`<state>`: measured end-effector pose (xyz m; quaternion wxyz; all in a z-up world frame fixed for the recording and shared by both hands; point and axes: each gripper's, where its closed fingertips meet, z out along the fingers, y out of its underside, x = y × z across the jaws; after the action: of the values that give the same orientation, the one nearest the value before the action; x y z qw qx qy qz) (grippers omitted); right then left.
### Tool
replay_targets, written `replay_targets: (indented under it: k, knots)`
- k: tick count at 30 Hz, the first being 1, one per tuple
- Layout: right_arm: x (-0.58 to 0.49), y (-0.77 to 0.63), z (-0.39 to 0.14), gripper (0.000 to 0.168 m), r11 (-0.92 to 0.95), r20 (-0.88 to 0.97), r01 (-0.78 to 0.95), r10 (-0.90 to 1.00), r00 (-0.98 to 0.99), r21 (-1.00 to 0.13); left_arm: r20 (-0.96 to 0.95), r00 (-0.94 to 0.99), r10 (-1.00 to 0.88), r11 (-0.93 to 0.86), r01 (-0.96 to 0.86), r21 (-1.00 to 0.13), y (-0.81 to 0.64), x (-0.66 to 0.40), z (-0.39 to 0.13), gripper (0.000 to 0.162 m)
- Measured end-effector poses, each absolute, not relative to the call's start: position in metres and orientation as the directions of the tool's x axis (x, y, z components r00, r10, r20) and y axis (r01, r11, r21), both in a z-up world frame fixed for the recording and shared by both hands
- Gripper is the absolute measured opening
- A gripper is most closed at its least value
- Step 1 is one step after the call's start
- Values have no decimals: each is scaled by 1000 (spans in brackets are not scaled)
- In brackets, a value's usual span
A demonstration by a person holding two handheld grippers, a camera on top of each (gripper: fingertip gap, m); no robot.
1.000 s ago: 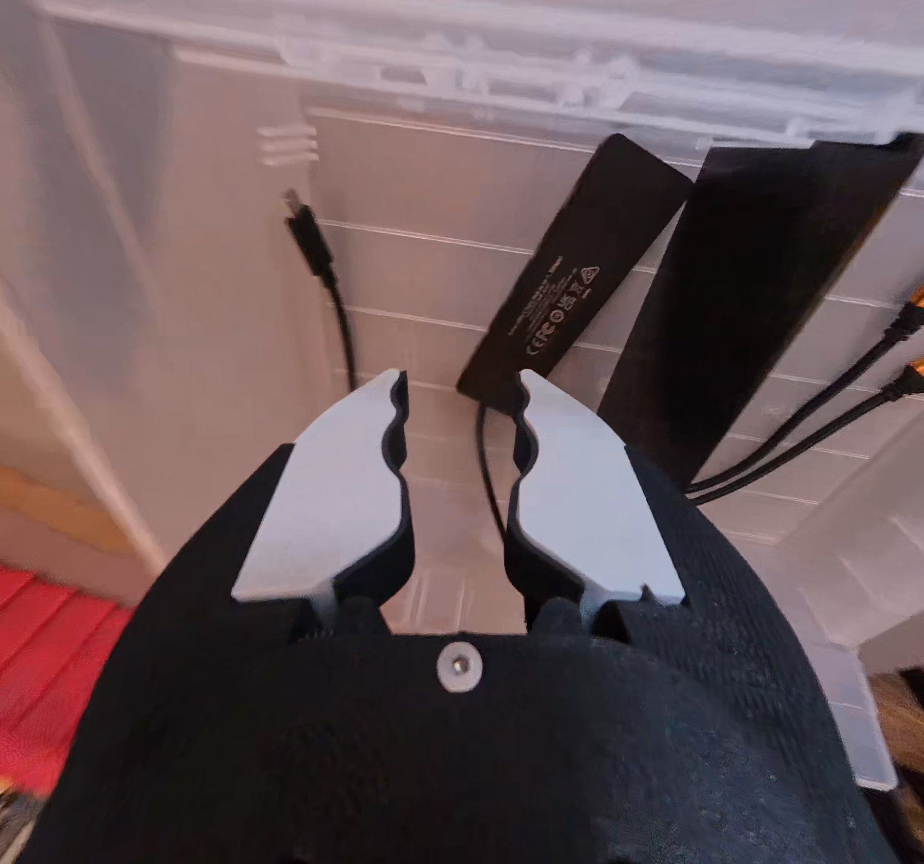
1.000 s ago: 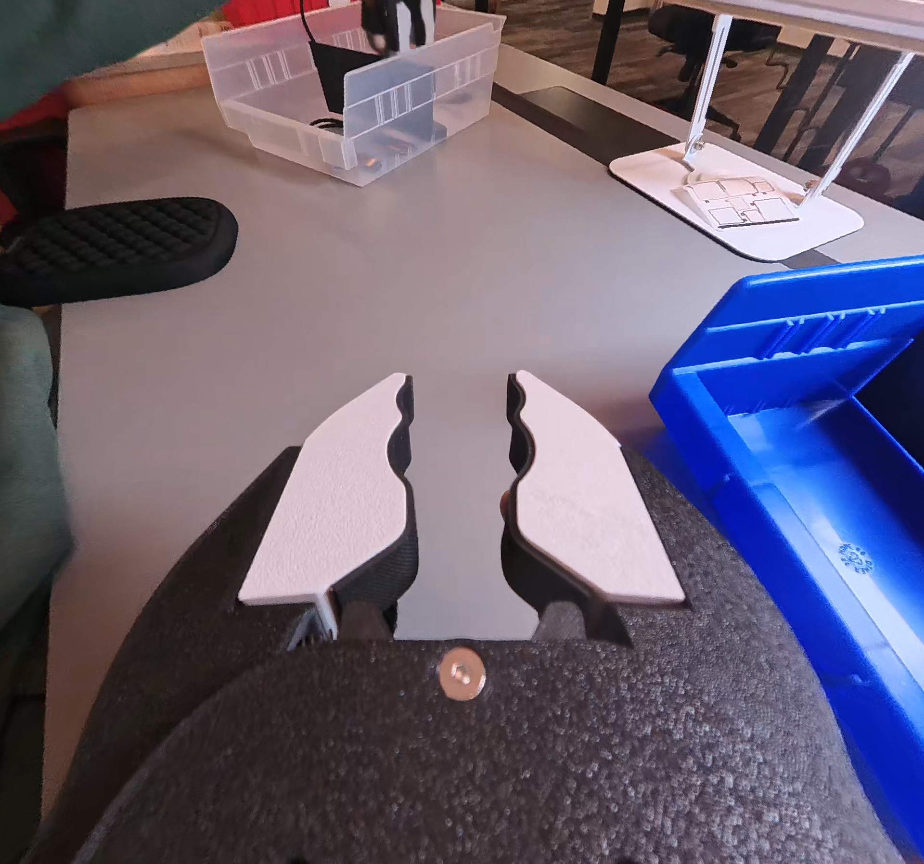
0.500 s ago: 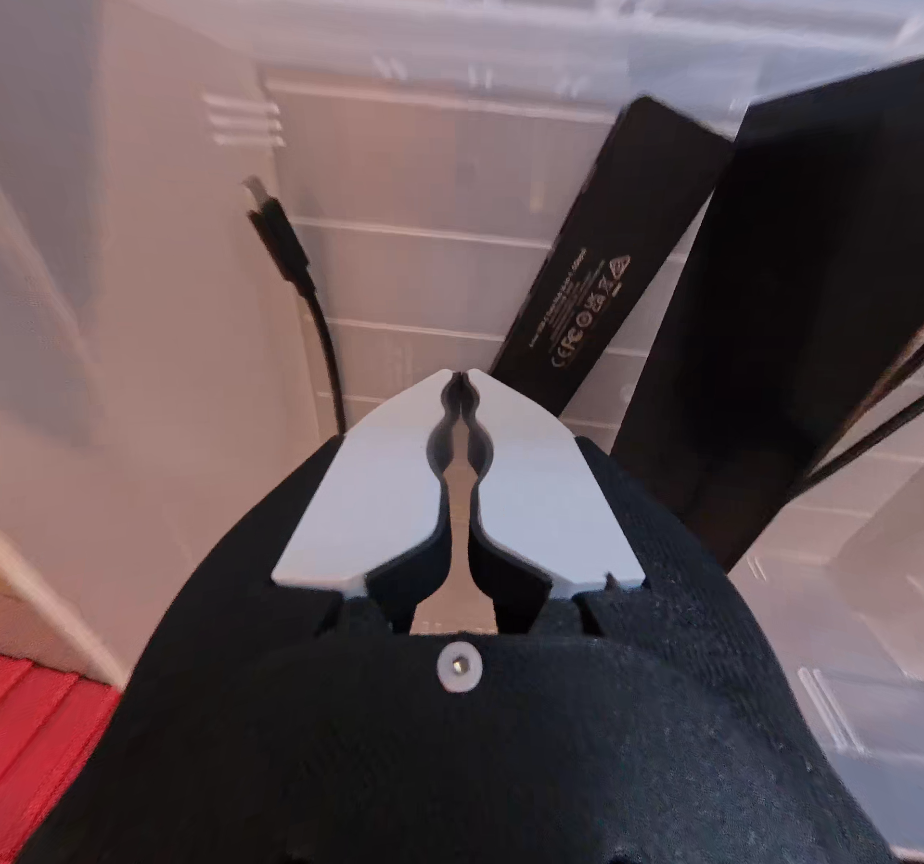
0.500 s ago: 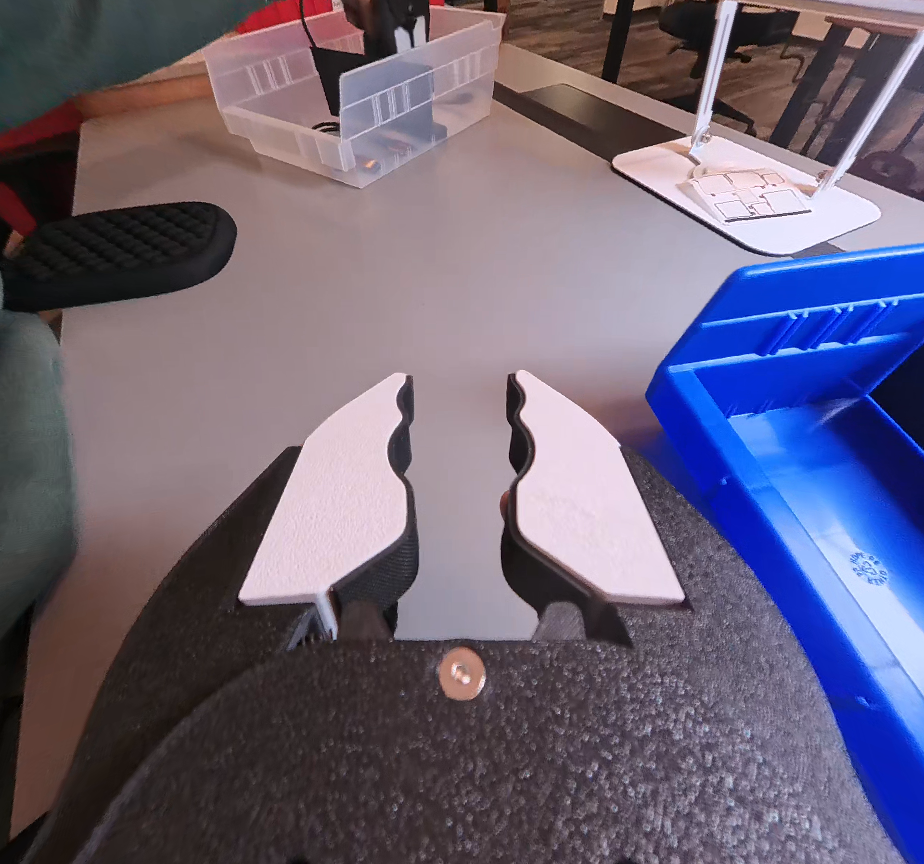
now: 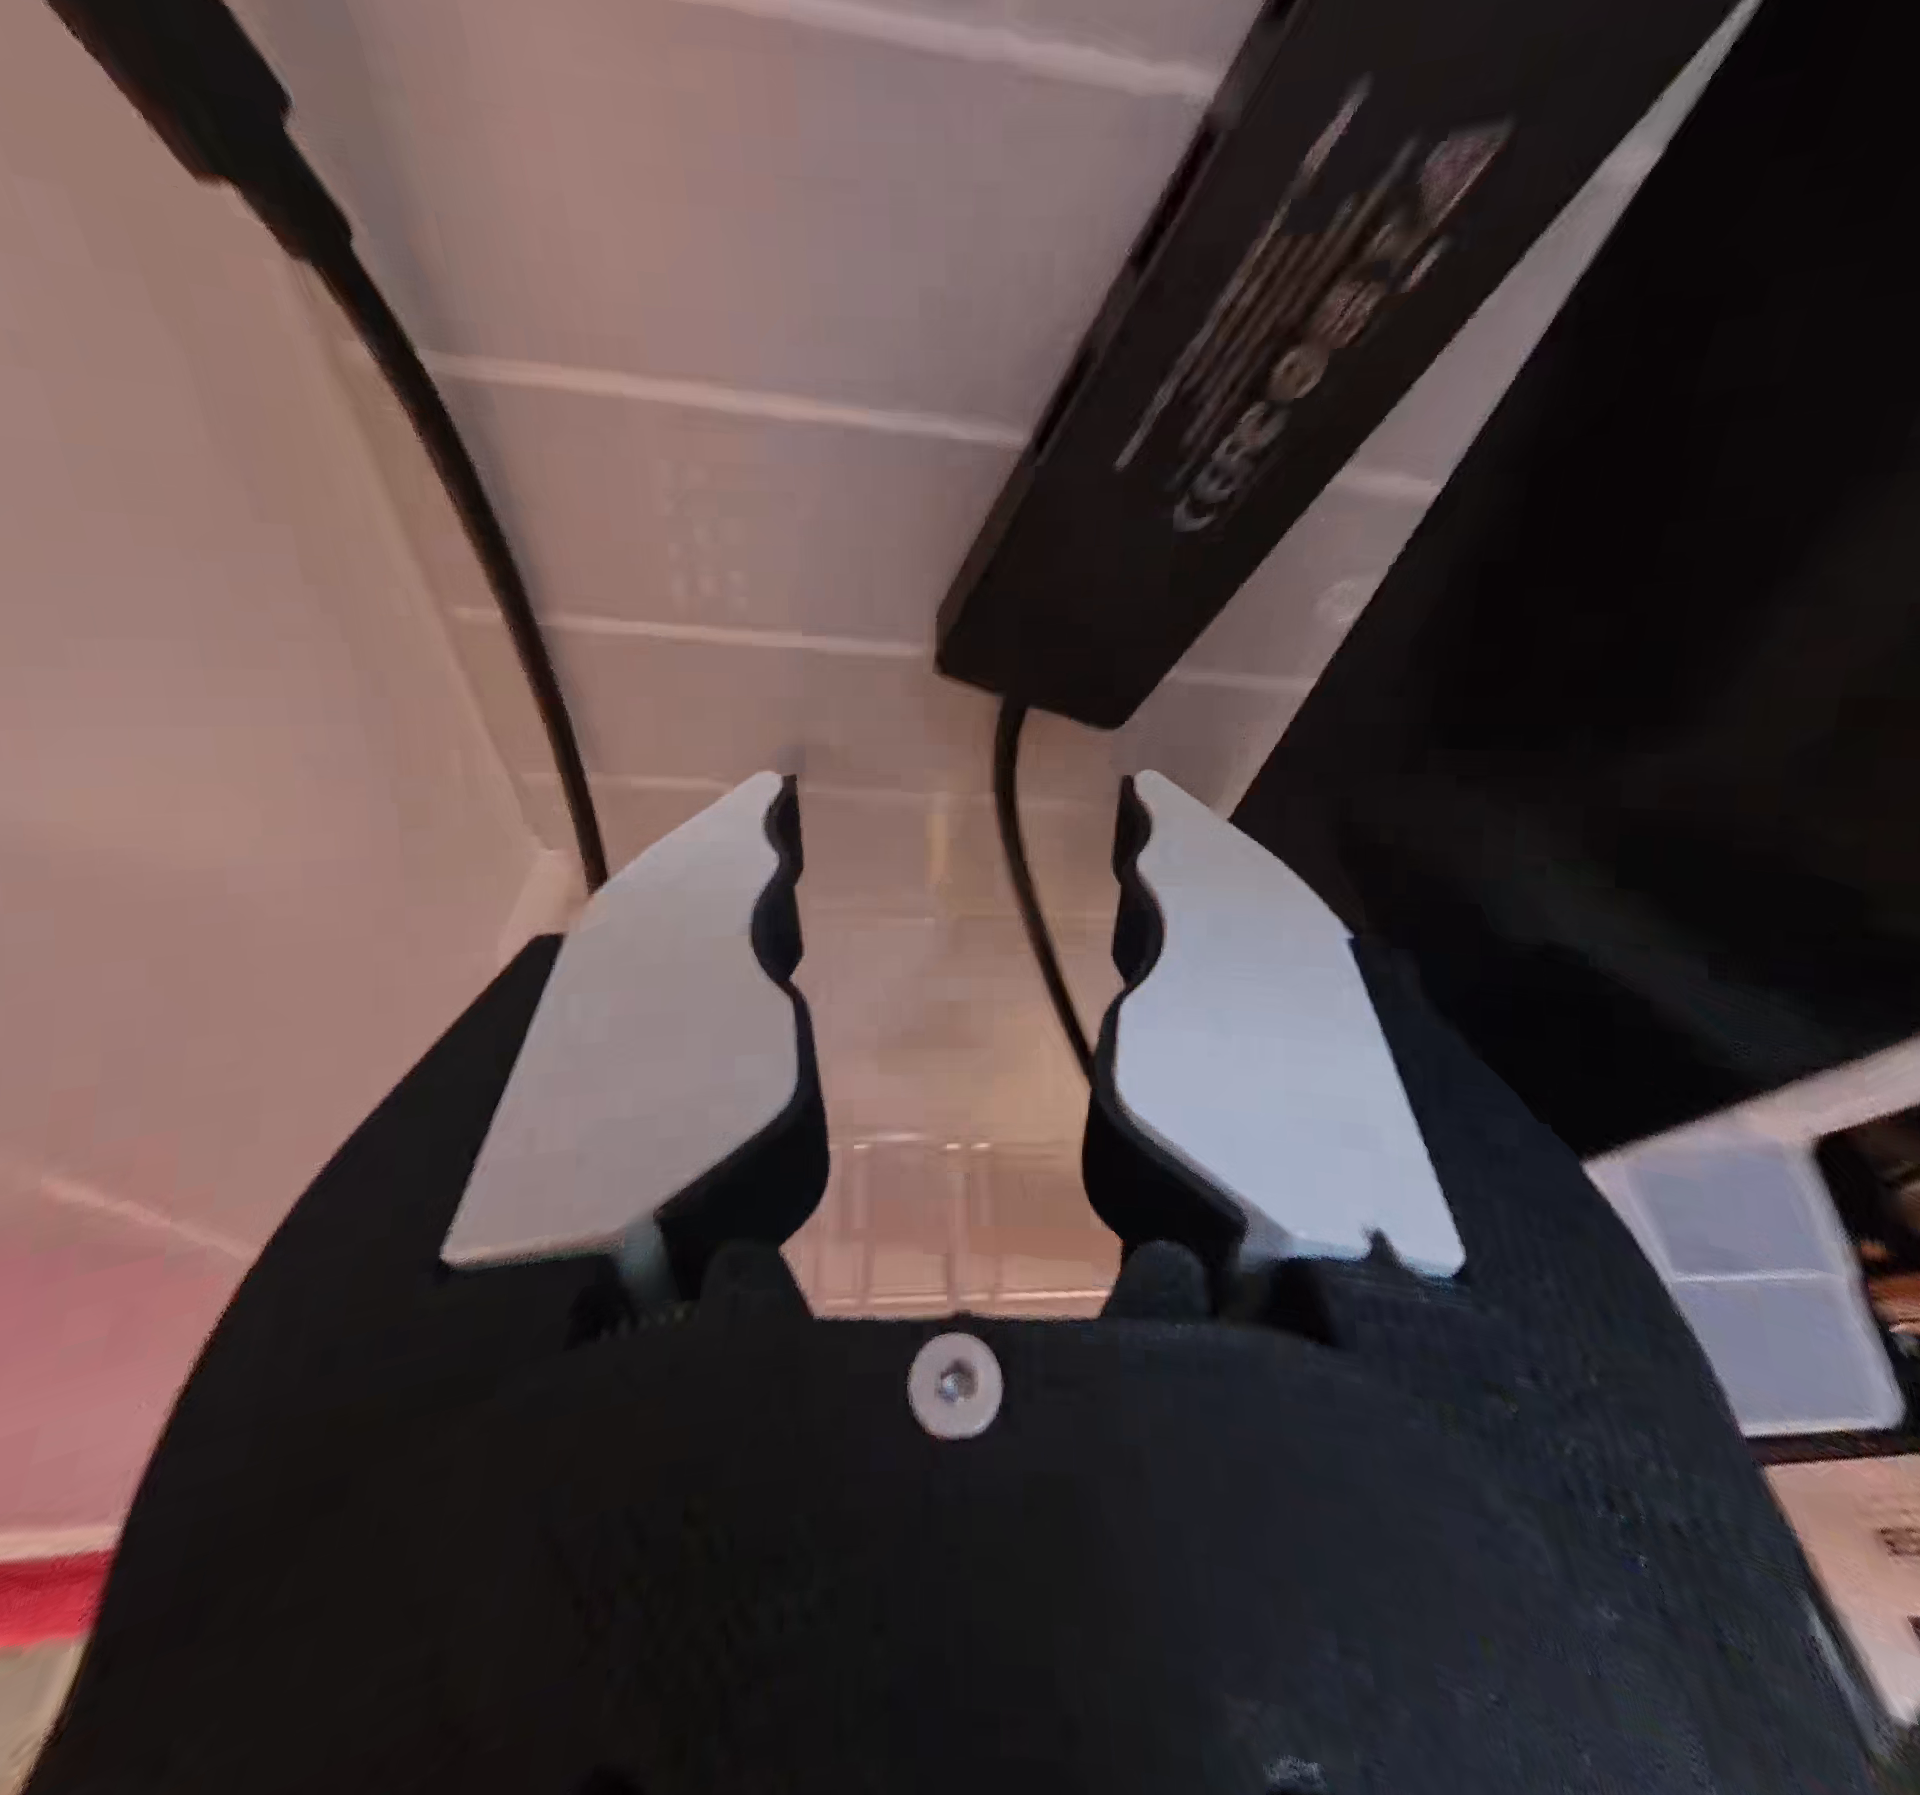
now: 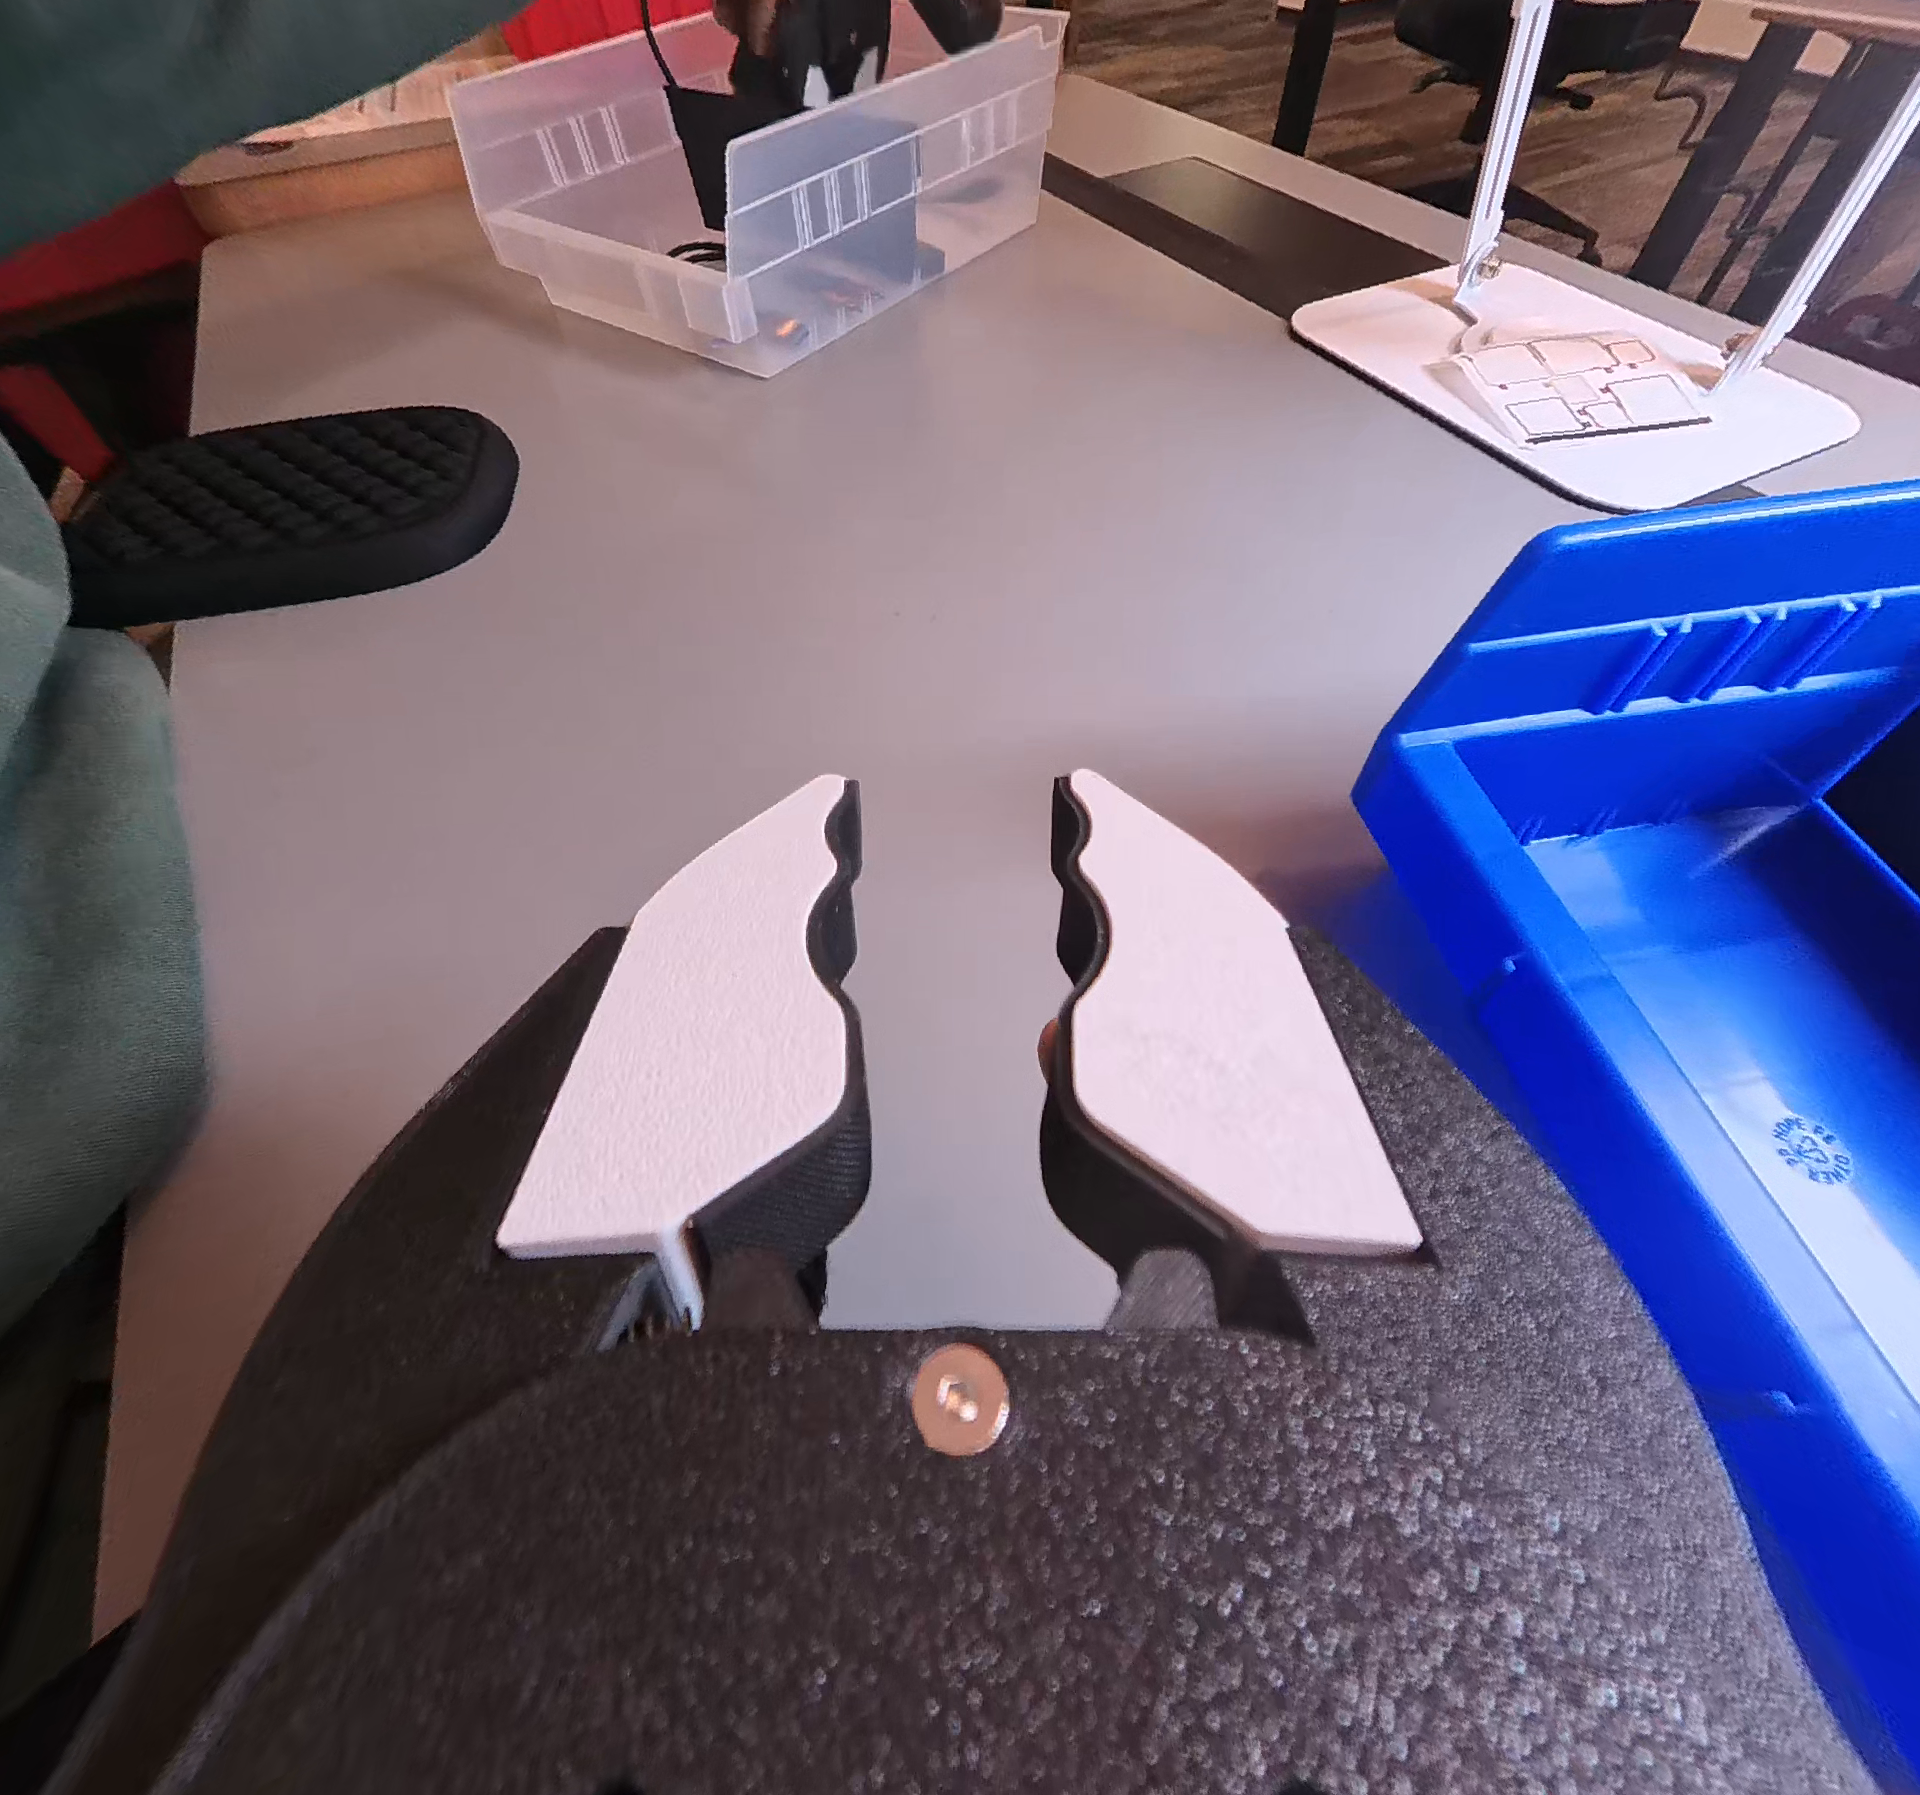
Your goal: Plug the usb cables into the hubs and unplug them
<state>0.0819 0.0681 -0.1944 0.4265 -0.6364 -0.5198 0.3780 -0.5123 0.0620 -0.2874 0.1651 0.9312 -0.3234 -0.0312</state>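
In the left wrist view, my left gripper (image 5: 956,789) is open and empty, low inside a clear plastic bin (image 5: 831,187). A slim black USB hub (image 5: 1247,343) leans against the bin wall just ahead and to the right. Its thin black cable (image 5: 1023,872) runs down between my fingertips without being held. A second, wider black piece (image 5: 1662,602) stands at the right. A loose black cable with a plug (image 5: 208,93) hangs at the left. In the right wrist view, my right gripper (image 6: 956,789) is open and empty above the grey table (image 6: 831,550), far from the bin (image 6: 582,187).
A blue bin (image 6: 1662,914) sits close on the right of my right gripper. A white stand base (image 6: 1558,395) is at the far right. A black chair armrest (image 6: 281,498) and a green sleeve (image 6: 260,0) are at the left. The left gripper's tips are roughly 60 centimetres from the right gripper's. My right tips are about 55 centimetres from the slim black USB hub (image 5: 1247,343), my left tips only 8 centimetres.
My left gripper was open, shut empty half a second ago, and is open again. It has moved lower and closer to the hub. The right gripper has barely moved.
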Motion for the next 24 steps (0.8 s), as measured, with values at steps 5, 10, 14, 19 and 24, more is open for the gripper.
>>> replay_targets:
  k: [5,10,14,19,24]
  knots:
    - [80,71,-201,36,-107,-48,343,983,175,-933,-24,755,-656,-724,-619,304,75,-525,-288,11]
    - [81,73,-206,36,-113,-53,353,983,175,-929,-147,697,-702,-711,-670,213,91,-529,-286,4]
    - [83,75,-204,35,-109,-46,354,982,181,-929,-186,697,-692,-721,-679,139,101,-526,-271,4]
    - [81,77,-204,35,-115,-52,346,981,186,-931,-216,684,-697,-713,-692,112,109,-523,-245,4]
    - [81,77,-205,35,-112,-47,351,981,188,-930,-268,654,-708,-685,-728,33,120,-509,-212,4]
